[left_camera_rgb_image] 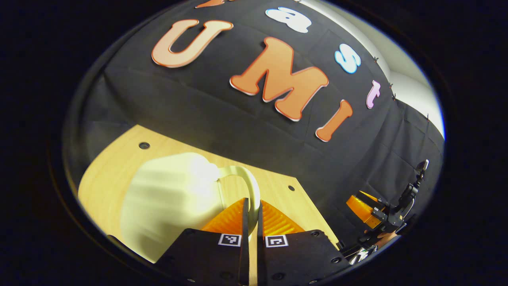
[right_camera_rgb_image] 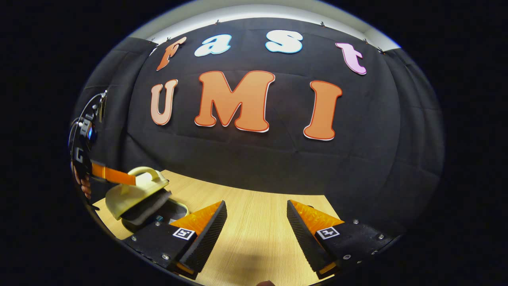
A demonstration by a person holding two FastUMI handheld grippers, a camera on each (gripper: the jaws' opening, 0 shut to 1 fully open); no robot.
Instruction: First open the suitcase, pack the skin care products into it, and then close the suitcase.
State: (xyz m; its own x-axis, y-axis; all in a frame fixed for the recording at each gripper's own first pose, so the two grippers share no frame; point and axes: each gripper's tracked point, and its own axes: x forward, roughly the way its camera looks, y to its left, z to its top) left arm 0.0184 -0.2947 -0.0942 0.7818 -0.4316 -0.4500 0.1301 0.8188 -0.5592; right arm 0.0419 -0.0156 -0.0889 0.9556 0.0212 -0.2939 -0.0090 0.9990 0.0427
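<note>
A pale yellow suitcase (left_camera_rgb_image: 170, 198) lies on the wooden table (left_camera_rgb_image: 115, 167), and its curved handle (left_camera_rgb_image: 246, 176) arches right in front of my left gripper (left_camera_rgb_image: 253, 210), which is shut on it. In the right gripper view the suitcase lid (right_camera_rgb_image: 131, 192) is tilted up off the dark-lined base (right_camera_rgb_image: 174, 208), held by the left gripper (right_camera_rgb_image: 133, 179) at the handle (right_camera_rgb_image: 145, 171). My right gripper (right_camera_rgb_image: 256, 222) stands open over bare table to the right of the suitcase, with nothing between its fingers. It also appears far right in the left gripper view (left_camera_rgb_image: 371, 208).
The wooden table (right_camera_rgb_image: 254, 246) runs back to the black cloth wall. It has small round holes (left_camera_rgb_image: 144, 145) near its far edge. A hand (right_camera_rgb_image: 84, 186) holds the left gripper at the left side.
</note>
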